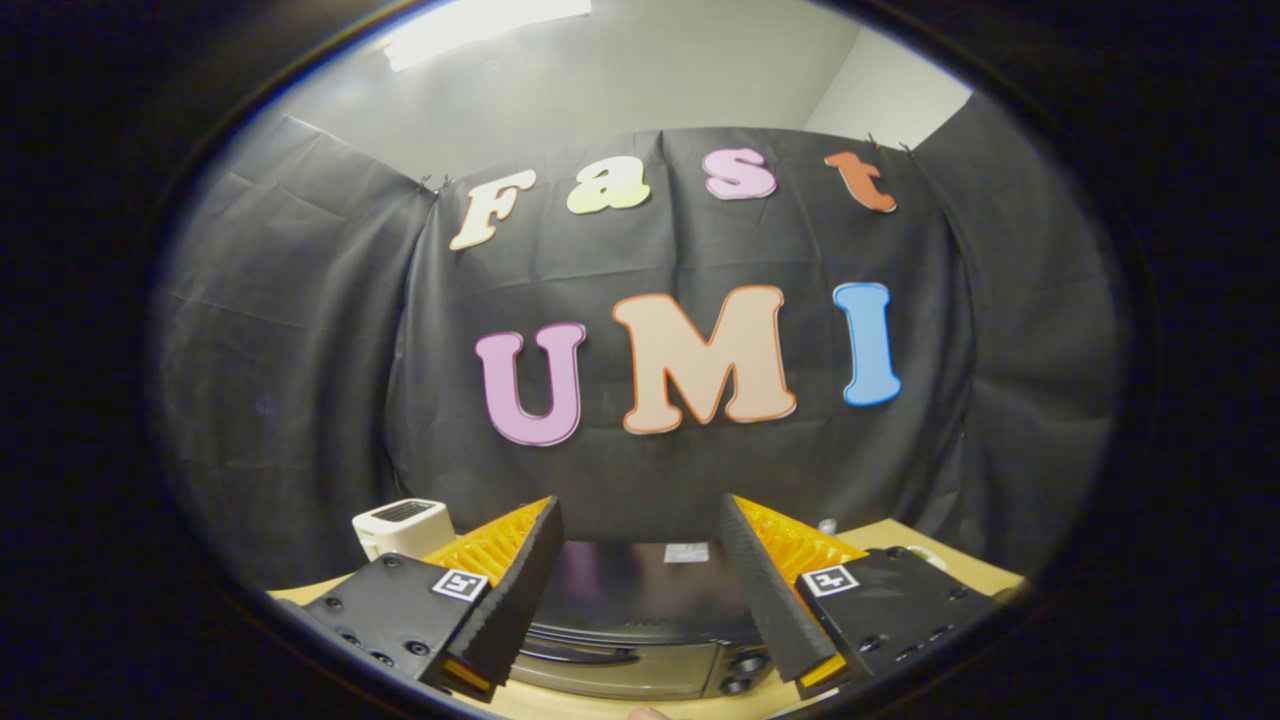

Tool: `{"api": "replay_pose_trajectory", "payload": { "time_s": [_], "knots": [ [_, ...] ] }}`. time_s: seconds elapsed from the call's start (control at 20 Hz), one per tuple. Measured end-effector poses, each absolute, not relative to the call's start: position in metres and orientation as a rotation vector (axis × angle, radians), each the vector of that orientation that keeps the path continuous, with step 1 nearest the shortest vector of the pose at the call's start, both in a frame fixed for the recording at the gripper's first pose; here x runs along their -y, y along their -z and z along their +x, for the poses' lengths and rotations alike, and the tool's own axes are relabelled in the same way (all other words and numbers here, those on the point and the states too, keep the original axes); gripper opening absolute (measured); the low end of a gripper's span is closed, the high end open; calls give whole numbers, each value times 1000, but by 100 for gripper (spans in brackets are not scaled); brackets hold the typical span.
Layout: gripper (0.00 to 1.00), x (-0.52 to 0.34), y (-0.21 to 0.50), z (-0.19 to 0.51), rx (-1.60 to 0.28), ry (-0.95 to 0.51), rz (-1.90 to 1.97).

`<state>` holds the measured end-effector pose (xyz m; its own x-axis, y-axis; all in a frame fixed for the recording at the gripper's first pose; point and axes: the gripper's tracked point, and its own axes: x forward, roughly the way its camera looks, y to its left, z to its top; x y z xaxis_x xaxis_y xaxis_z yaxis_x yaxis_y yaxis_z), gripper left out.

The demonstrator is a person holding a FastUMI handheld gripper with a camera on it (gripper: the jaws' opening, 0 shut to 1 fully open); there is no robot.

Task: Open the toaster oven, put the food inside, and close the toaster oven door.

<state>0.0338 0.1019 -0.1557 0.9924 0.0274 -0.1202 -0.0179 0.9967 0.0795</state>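
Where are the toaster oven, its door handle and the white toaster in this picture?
toaster oven point(640, 585): gripper view, on its dark top, between the open gripper point(640, 540) fingers.
door handle point(585, 655): gripper view, on the bar across the door.
white toaster point(400, 525): gripper view, on its slotted top.

Hand-held gripper point(640, 560), fingers point(520, 590) spread wide apart, holding nothing, angled slightly downward
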Motion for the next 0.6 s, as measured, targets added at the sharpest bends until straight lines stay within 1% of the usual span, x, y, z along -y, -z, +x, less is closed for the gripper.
{"api": "replay_pose_trajectory", "payload": {
  "time_s": [0.35,0.5,0.6],
  "knots": [
    [98,-129,240,31,-227,-9,14],
    [98,-128,262,26,-271,3,1],
    [98,-126,262,20,-259,12,27]
  ]
}}
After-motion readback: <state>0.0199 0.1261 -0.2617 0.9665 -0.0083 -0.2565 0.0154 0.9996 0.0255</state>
